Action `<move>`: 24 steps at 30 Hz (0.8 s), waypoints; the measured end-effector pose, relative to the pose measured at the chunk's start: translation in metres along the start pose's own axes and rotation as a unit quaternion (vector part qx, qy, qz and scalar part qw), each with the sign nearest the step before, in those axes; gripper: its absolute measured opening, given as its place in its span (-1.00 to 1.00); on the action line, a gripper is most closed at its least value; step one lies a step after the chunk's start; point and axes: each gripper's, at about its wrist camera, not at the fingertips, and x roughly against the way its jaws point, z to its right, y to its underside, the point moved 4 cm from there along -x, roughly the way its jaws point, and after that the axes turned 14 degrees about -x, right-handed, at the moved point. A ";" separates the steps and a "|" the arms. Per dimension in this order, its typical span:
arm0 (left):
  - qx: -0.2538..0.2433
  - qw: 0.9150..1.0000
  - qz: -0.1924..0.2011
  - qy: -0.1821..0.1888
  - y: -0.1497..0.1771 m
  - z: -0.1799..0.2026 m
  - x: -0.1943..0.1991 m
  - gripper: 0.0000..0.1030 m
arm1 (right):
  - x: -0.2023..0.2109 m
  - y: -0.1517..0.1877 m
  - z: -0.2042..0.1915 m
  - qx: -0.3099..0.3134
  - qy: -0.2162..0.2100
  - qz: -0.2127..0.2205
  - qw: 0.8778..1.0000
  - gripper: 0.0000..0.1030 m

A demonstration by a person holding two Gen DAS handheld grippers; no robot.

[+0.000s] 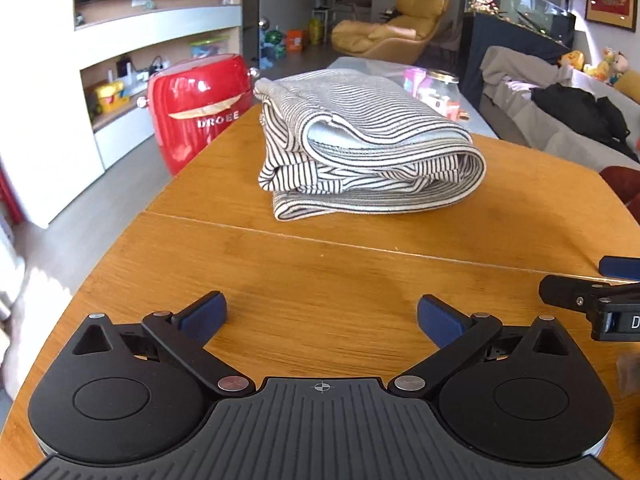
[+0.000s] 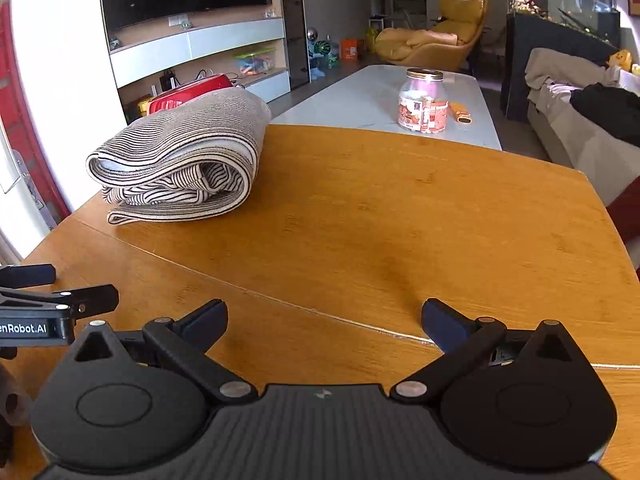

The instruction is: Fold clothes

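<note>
Both released grippers, left gripper [image 1: 322, 316] and right gripper [image 2: 324, 322], hover apart from folded striped garment [image 1: 360, 148].

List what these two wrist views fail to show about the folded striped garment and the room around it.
- Folded black-and-white striped garment: type and inner layers hidden by its own folds, both views.
- Red glossy appliance: mostly hidden behind the garment in the right wrist view.
- Clear glass jar's label: too small.
- Right gripper: cut off by the left wrist view's edge.

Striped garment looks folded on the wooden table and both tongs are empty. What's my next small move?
Probably keep both tongs back and leave it alone: the striped garment lies in a compact stack, and the left tongs and right tongs are open, short of it.
</note>
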 end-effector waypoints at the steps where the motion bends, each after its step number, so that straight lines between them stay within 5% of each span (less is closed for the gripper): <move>1: 0.000 1.000 -0.004 -0.009 0.000 0.002 0.001 1.00 | -0.003 -0.002 -0.002 0.006 0.005 -0.001 1.000 1.00; 24: 0.011 1.000 -0.003 -0.020 -0.004 0.001 -0.002 1.00 | -0.013 -0.005 -0.004 0.043 -0.002 0.002 0.999 1.00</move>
